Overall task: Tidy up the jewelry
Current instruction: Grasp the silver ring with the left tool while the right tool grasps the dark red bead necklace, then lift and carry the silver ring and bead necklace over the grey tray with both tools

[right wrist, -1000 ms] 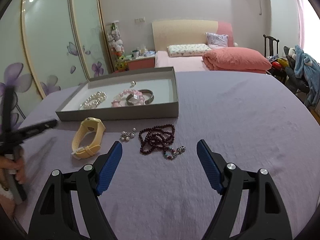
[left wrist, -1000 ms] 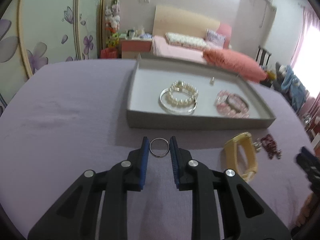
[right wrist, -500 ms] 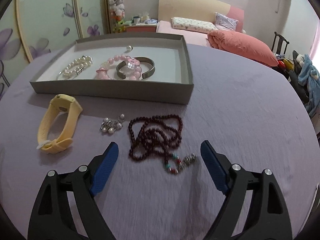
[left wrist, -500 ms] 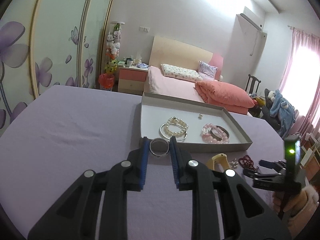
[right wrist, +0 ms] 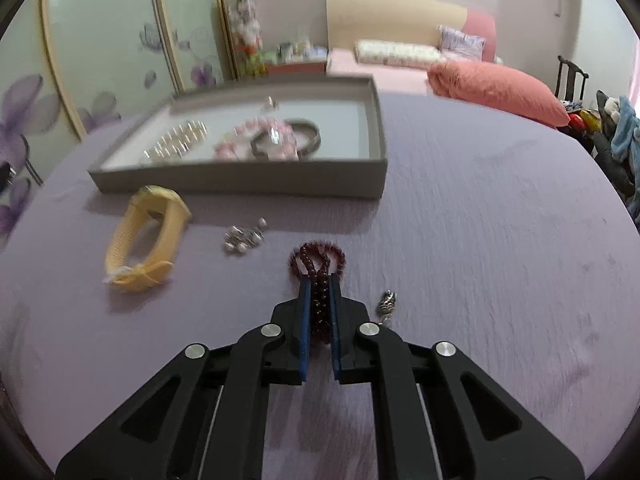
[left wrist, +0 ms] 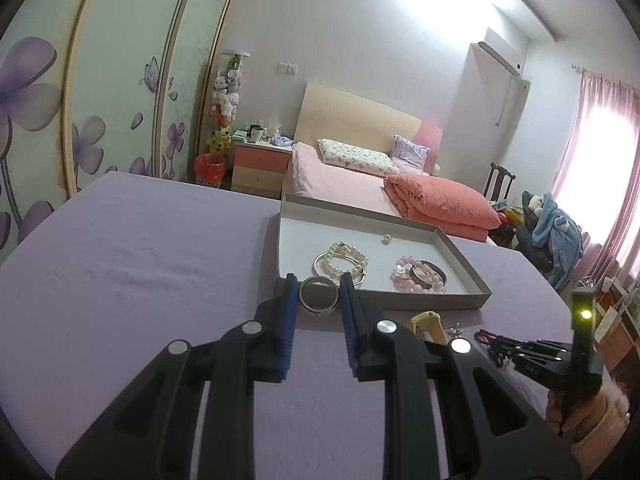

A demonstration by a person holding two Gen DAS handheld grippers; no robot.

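Left gripper [left wrist: 319, 295]: narrow gap, pads clamping a silver ring [left wrist: 319, 301], raised just before the tray [left wrist: 464, 258]. Right gripper [right wrist: 320, 298]: jaws closed on dark red beads [right wrist: 318, 260] lying on the cloth near the tray [right wrist: 240, 188]; yellow band [right wrist: 146, 238] left of them.

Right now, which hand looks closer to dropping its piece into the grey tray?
Left. The left gripper holds the silver ring lifted at the grey tray front wall. The right gripper has only just pinched the dark red beads on the cloth.
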